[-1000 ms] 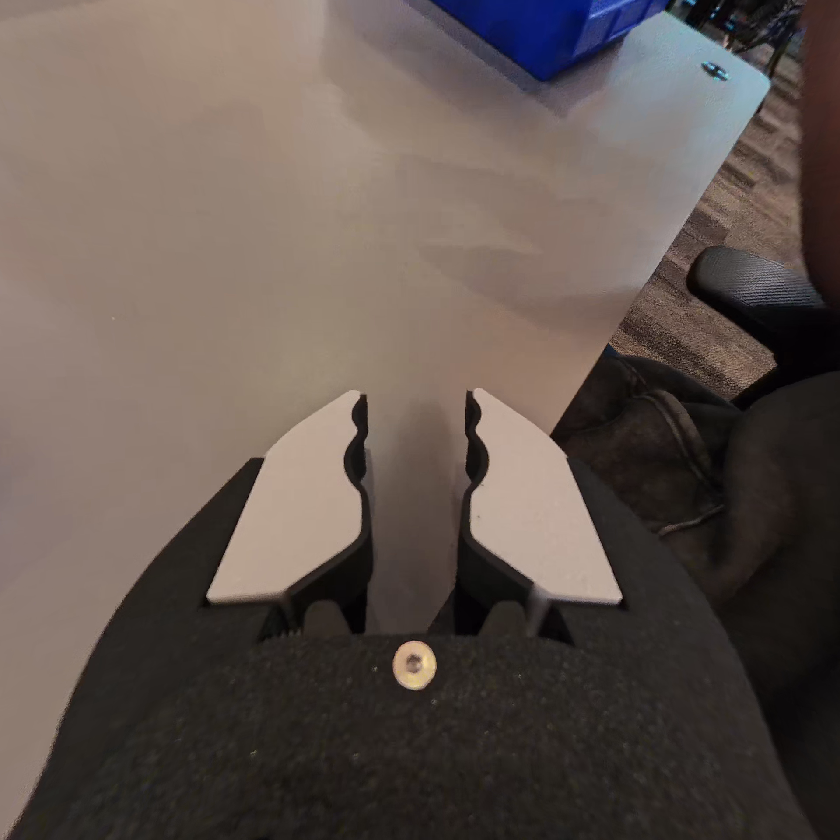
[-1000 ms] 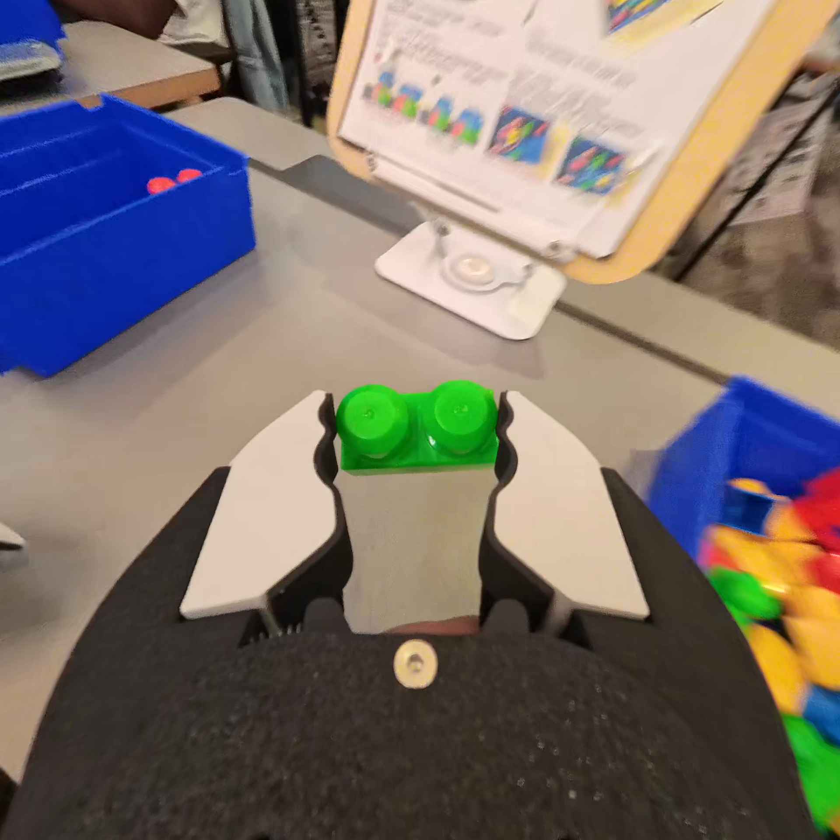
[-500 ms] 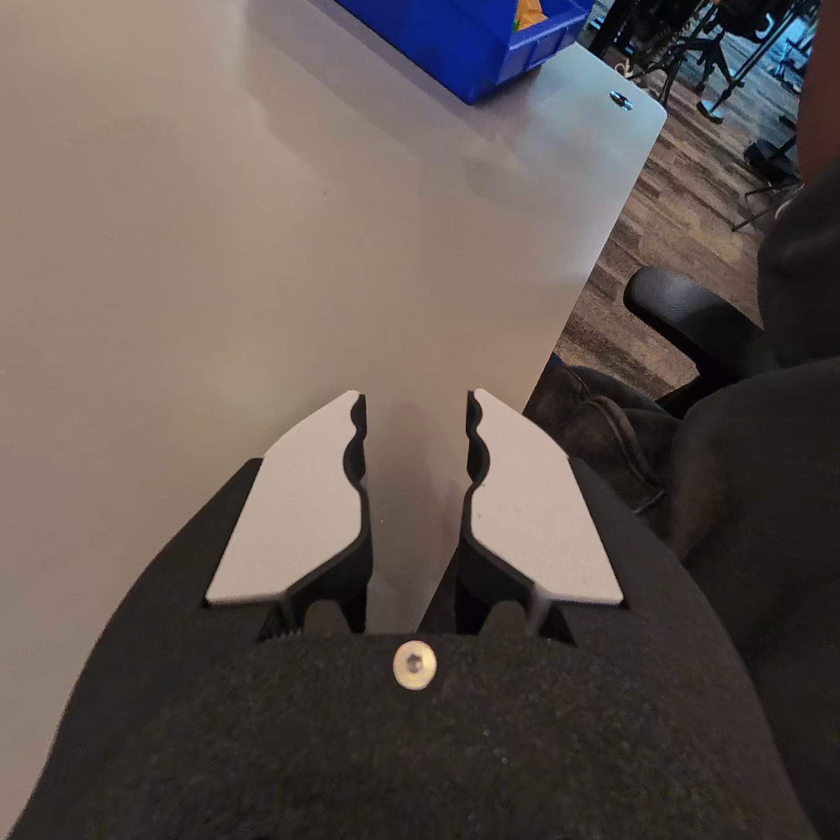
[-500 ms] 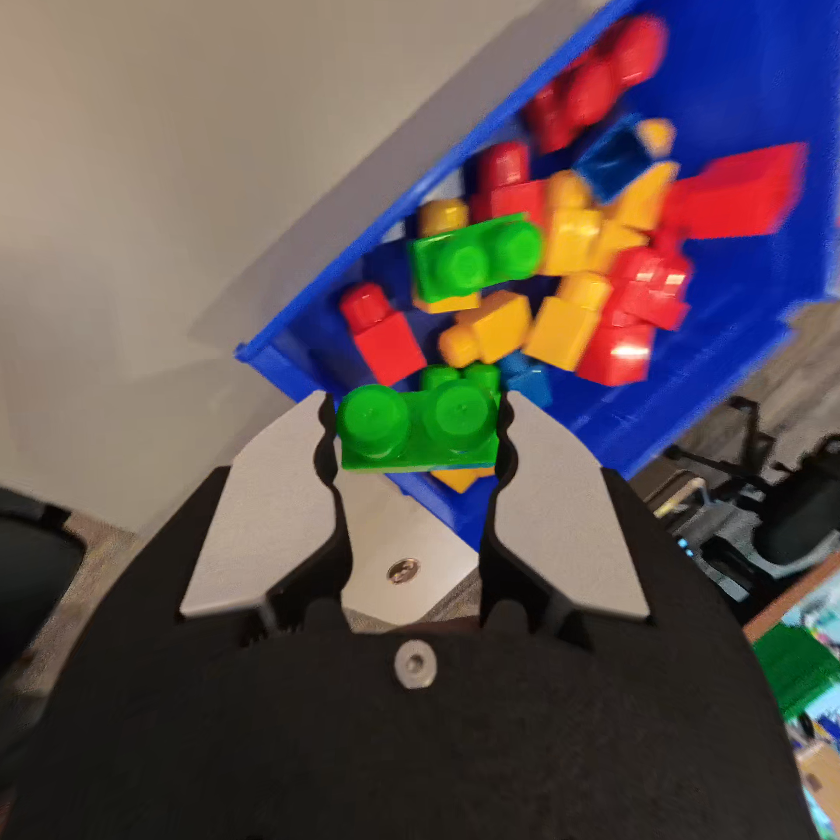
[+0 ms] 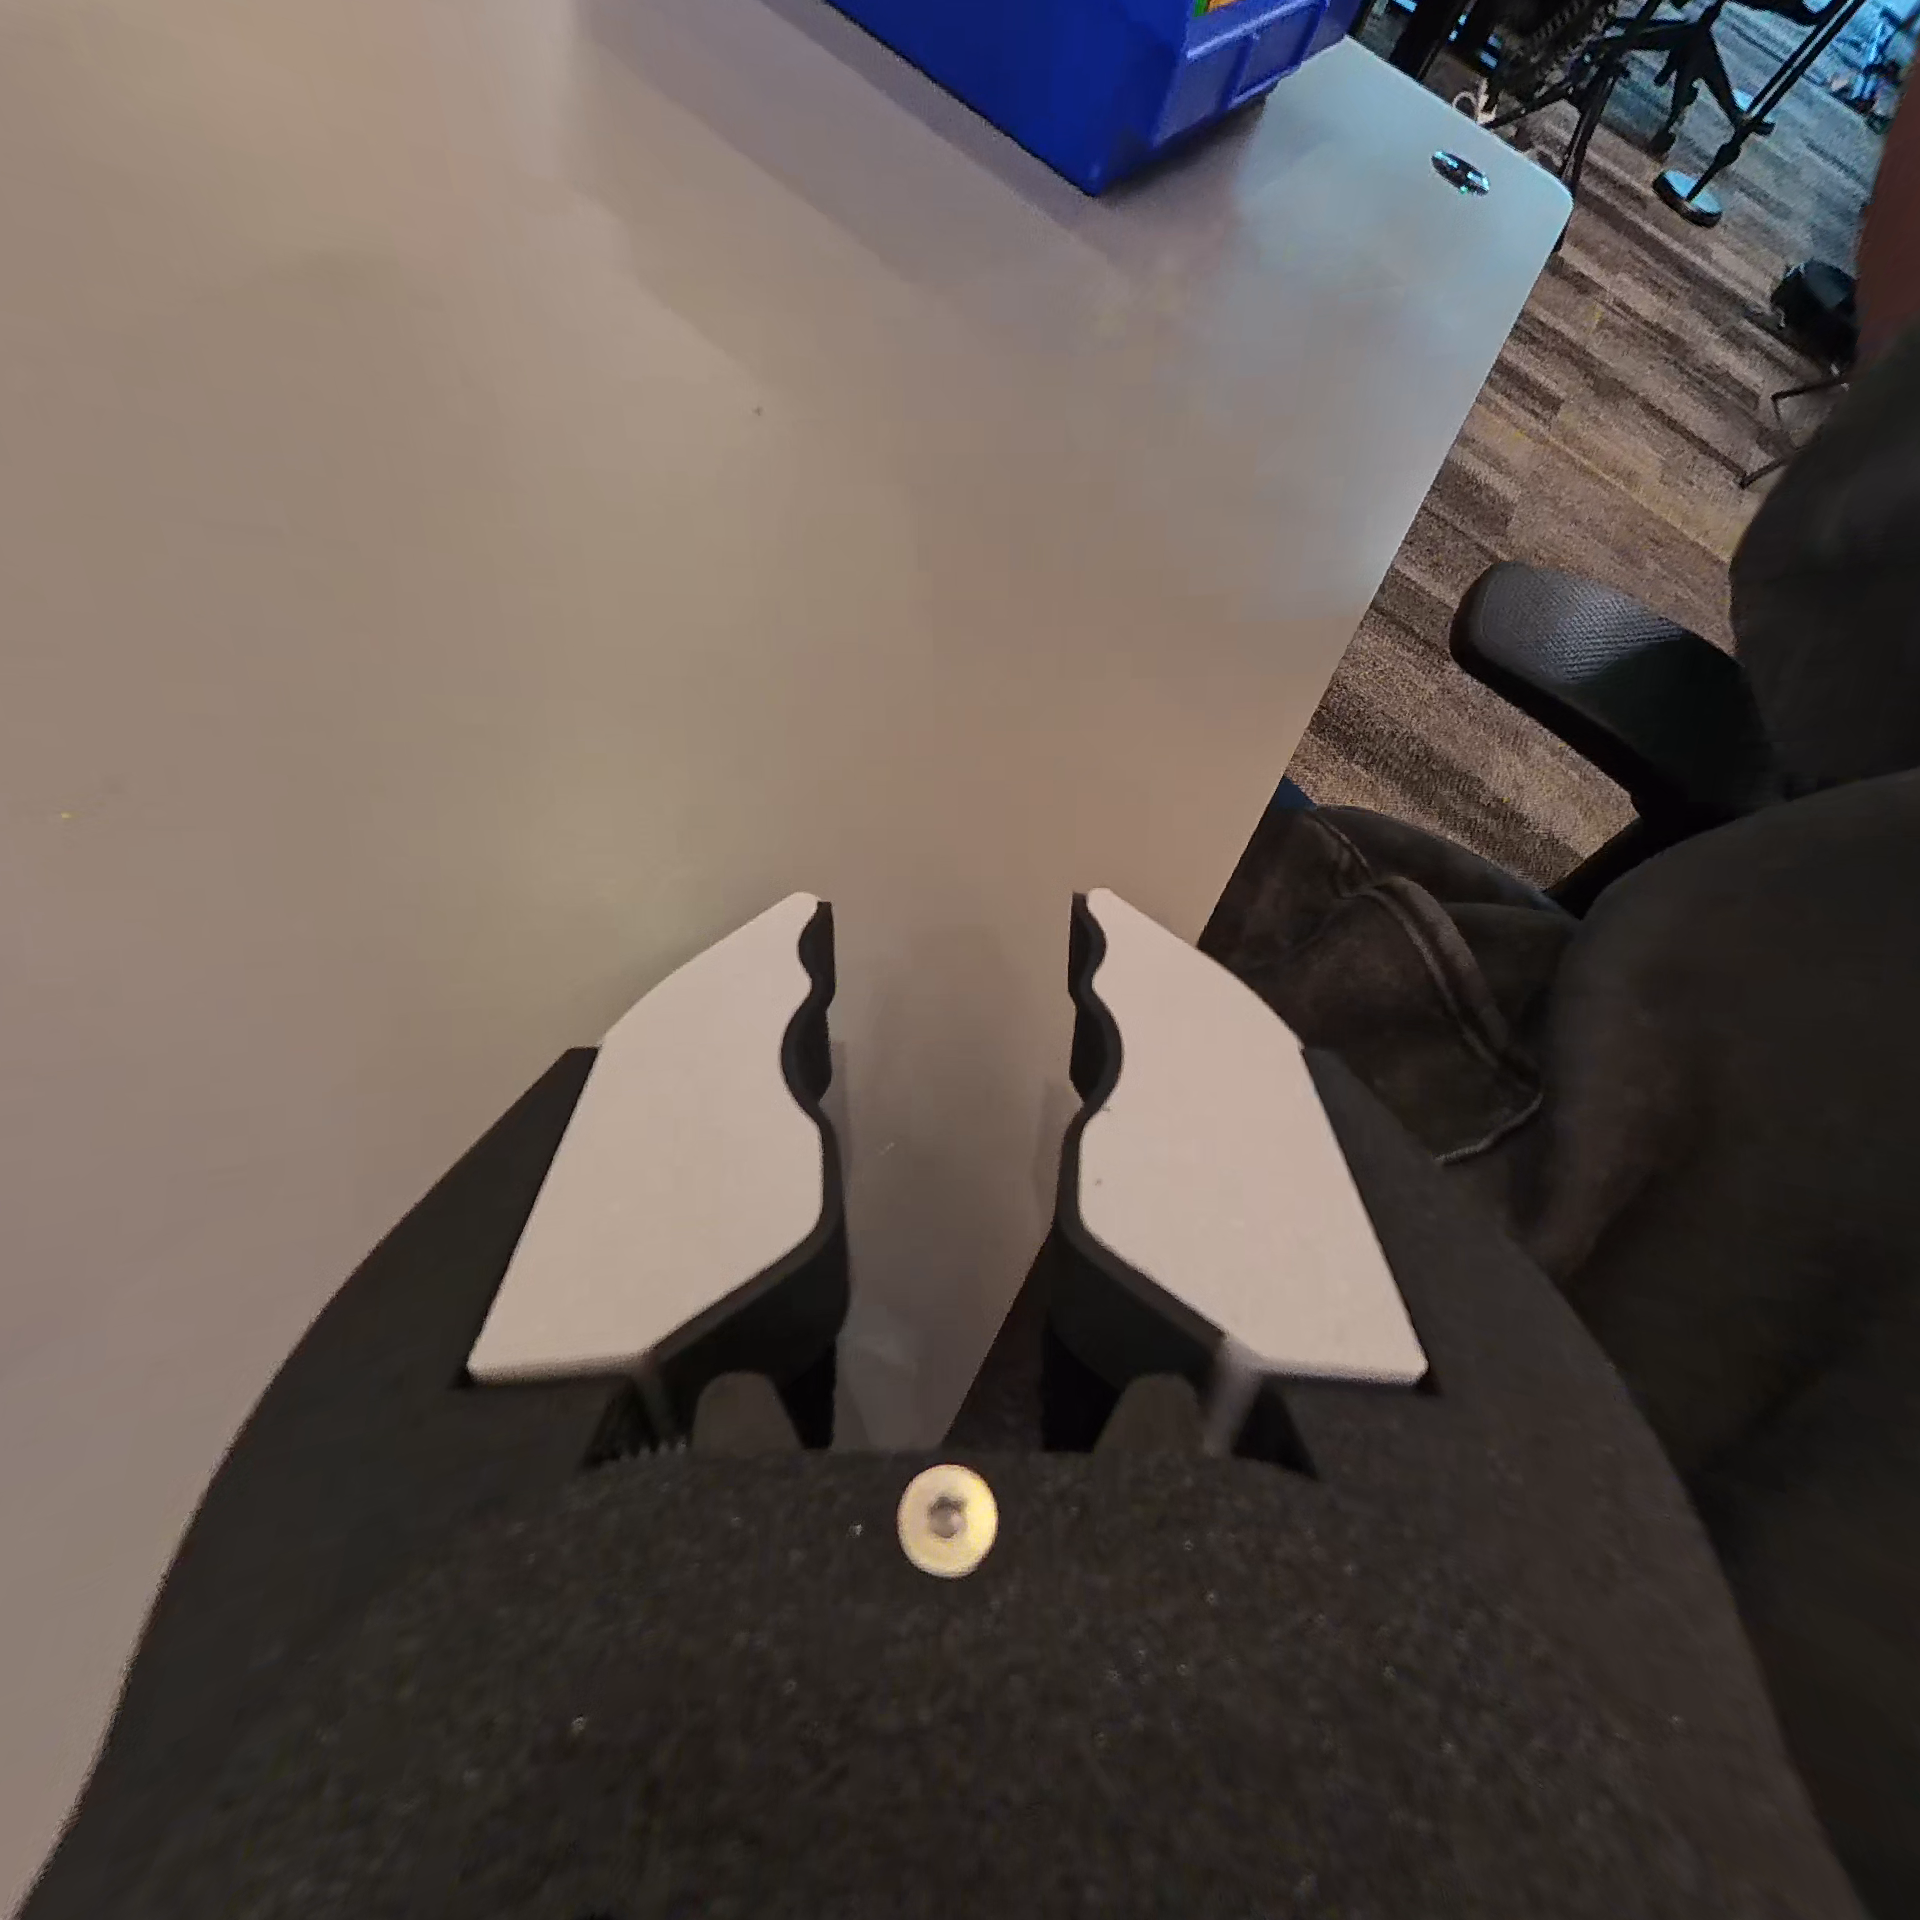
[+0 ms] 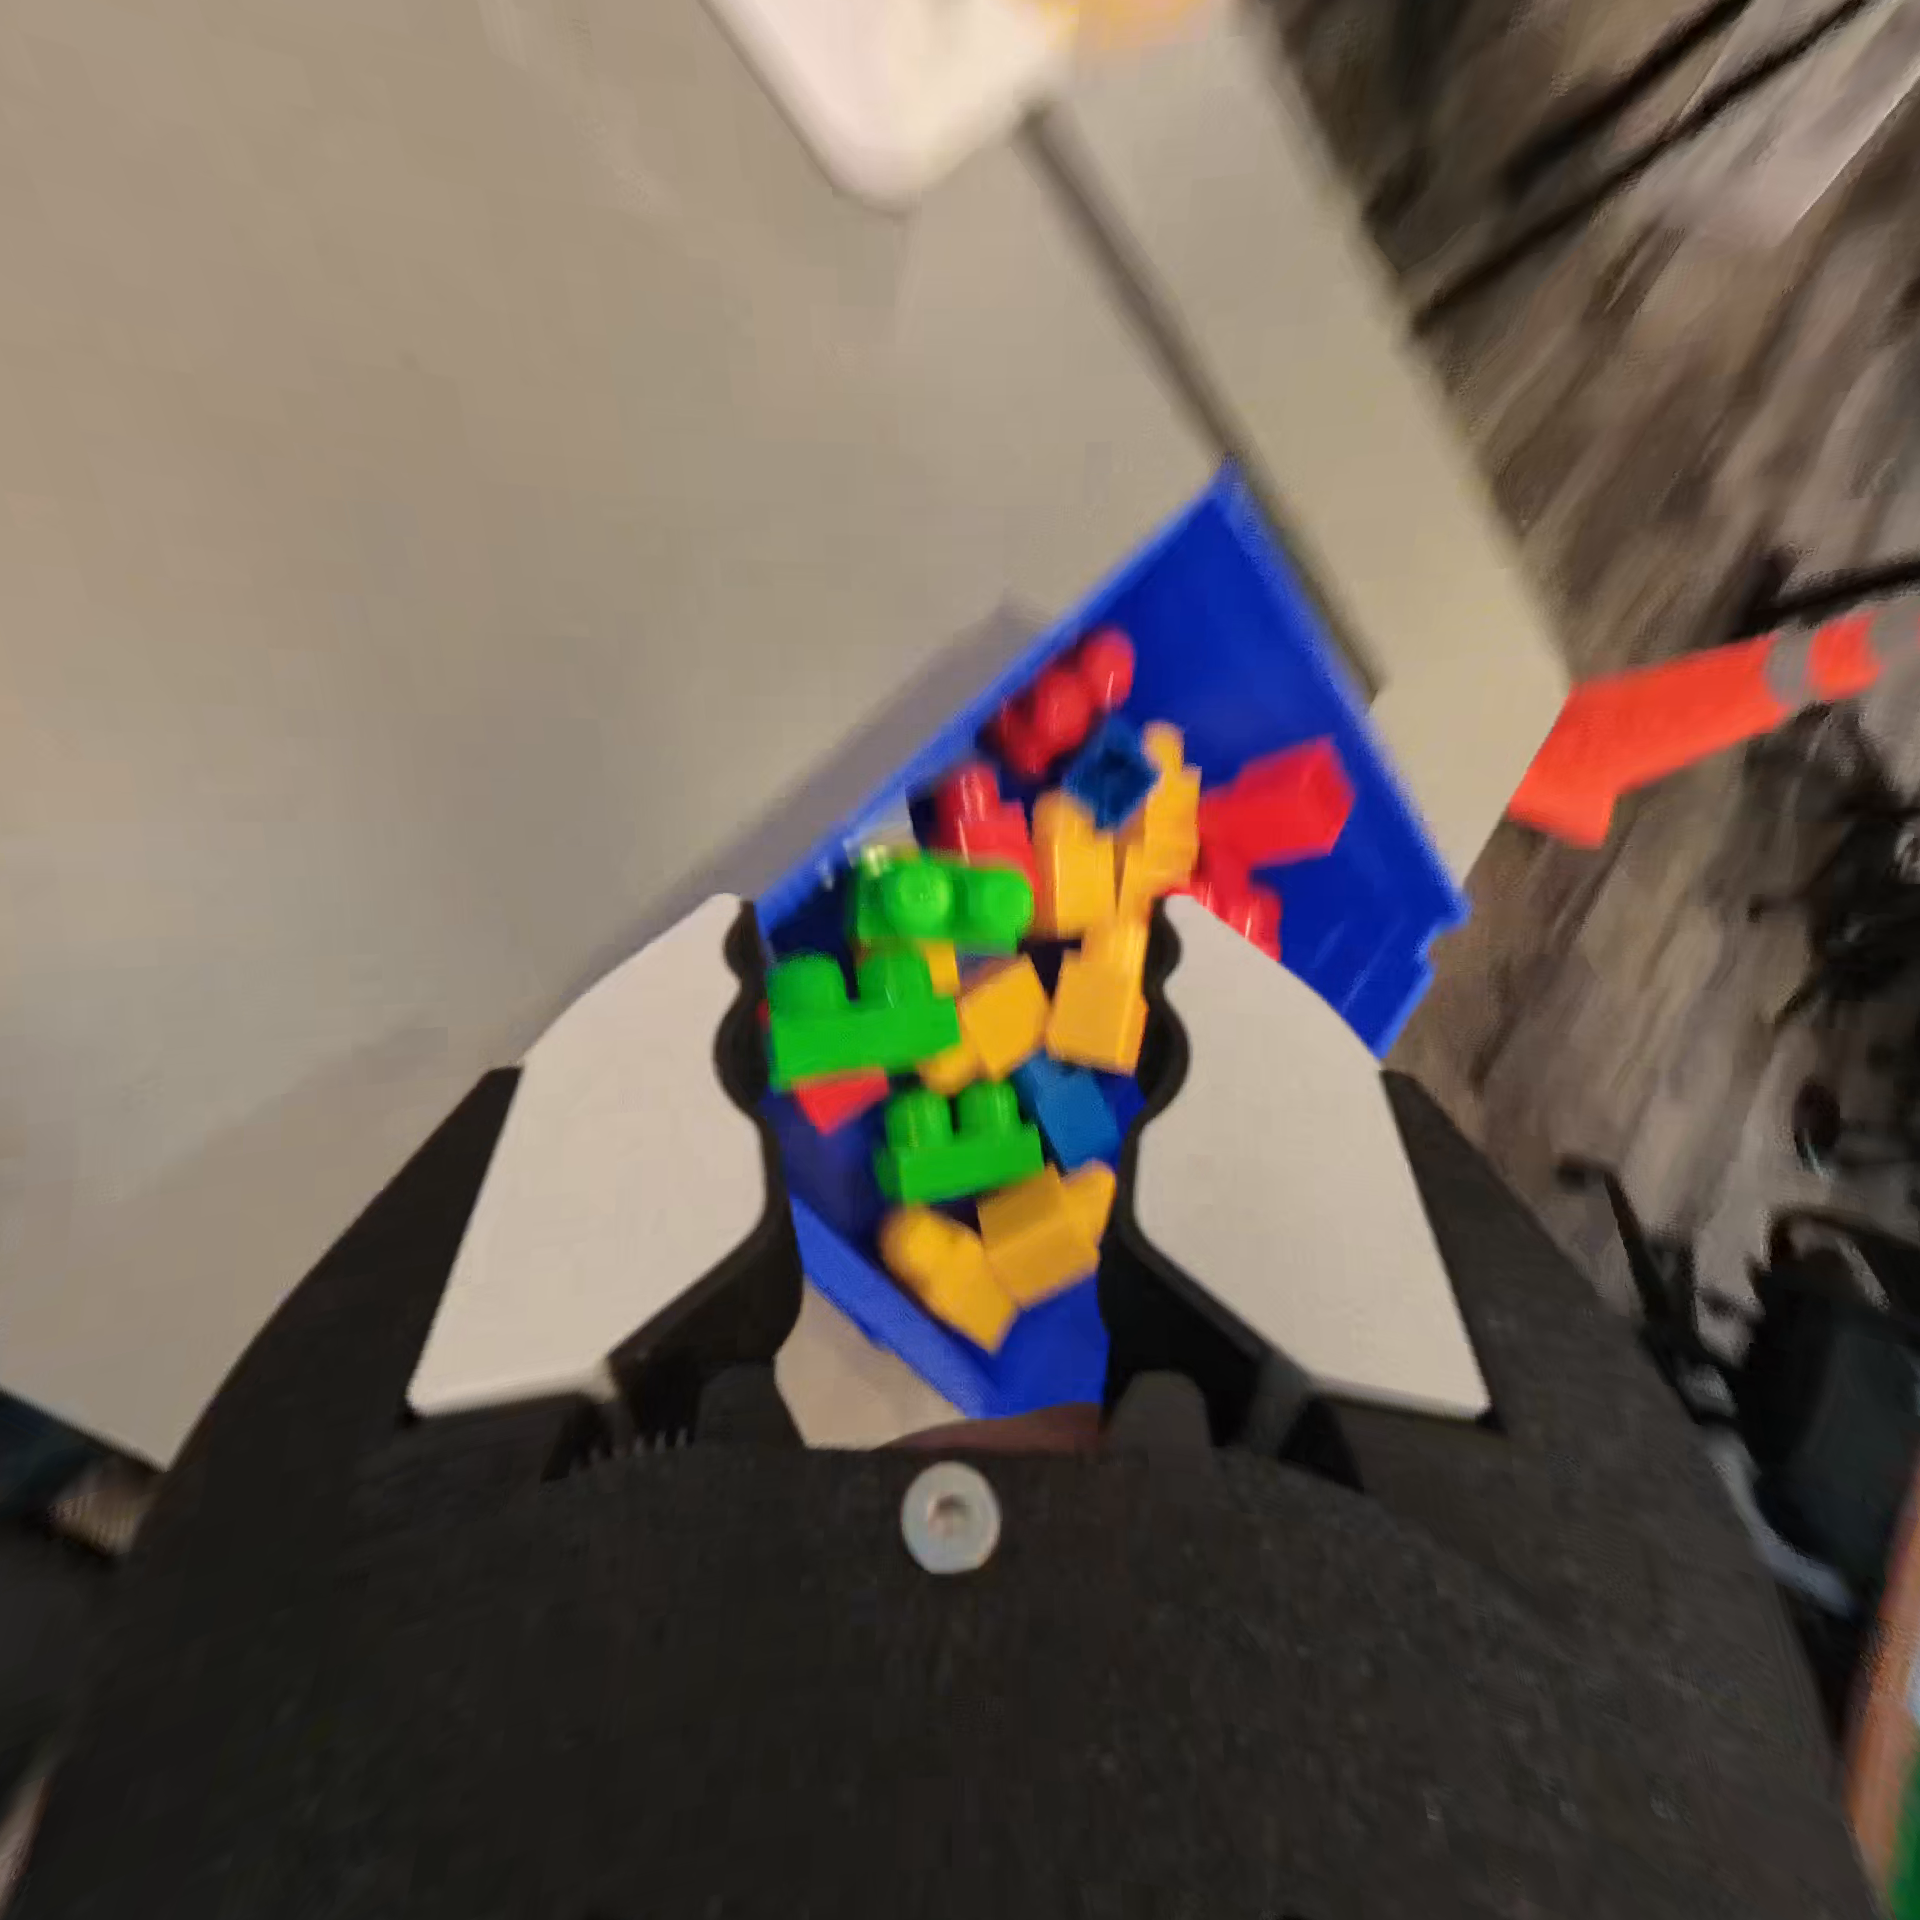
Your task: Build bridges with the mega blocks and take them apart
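Two views are covered, left wrist first. Left gripper hovers over the bare grey table, jaws spread and empty; one corner of the blue bin shows at the table's far edge. Against the earlier frames, this view has only shifted slightly, with the jaw gap unchanged.

Right wrist view: right gripper hangs above the blue bin, jaws spread, nothing between them. Half a second ago it pinched a green two-stud block; that block now appears to lie loose in the bin among the mega blocks, though blur prevents certainty.

Handling judgement: blocks are light, rigid, smooth plastic. Grip across the flat side walls below the studs.
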`<state>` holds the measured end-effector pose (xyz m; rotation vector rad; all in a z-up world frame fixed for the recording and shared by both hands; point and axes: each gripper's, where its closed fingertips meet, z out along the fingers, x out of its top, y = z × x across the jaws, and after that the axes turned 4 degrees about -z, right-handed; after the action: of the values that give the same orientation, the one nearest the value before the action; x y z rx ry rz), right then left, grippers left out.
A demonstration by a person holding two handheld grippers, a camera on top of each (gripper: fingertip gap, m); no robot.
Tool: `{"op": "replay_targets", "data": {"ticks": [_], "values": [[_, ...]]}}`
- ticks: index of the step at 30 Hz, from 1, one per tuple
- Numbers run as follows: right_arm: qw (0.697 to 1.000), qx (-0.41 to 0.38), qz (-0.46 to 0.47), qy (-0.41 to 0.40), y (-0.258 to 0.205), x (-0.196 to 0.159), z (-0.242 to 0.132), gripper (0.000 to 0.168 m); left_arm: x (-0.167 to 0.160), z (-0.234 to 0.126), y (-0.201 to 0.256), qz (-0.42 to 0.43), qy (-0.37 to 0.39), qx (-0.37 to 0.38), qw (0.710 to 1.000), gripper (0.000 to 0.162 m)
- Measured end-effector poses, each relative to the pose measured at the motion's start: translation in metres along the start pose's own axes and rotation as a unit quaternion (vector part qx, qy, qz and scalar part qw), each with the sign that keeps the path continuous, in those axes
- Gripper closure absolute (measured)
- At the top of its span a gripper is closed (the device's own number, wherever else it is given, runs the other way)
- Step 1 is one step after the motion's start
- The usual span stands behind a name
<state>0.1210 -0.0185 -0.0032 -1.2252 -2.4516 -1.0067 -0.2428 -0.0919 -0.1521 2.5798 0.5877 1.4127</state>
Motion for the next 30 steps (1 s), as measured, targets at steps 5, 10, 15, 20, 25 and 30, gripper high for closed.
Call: {"op": "replay_targets", "data": {"ticks": [5,10,15,20,25,30], "values": [[0.948,0.097,0.066,0.296,-0.114,0.082,-0.048,0.104,0.002,-0.004,-0.002,-0.006,0.011,0.005,1.0,0.119],[0.854,0.285,0.214,0.379,-0.246,0.095,-0.014,0.111,0.013,-0.013,-0.007,0.003,0.041,0.031,0.999,0.119],[0.876,0.241,0.237,0.344,-0.26,0.081,0.018,0.109,0.023,-0.017,-0.01,0.003,0.069,0.037,0.997,0.118],[0.903,0.198,0.211,0.319,-0.259,0.063,0.027,0.109,0.032,-0.023,-0.019,0.005,0.092,0.064,0.994,0.115],[0.907,0.177,0.2,0.325,-0.254,0.059,0.02,0.112,0.036,-0.026,-0.018,-0.025,0.103,0.05,0.993,0.109],[0.911,0.187,0.189,0.315,-0.263,0.061,0.024,0.113,0.054,-0.054,-0.024,-0.016,0.111,0.104,0.988,0.111]]}}
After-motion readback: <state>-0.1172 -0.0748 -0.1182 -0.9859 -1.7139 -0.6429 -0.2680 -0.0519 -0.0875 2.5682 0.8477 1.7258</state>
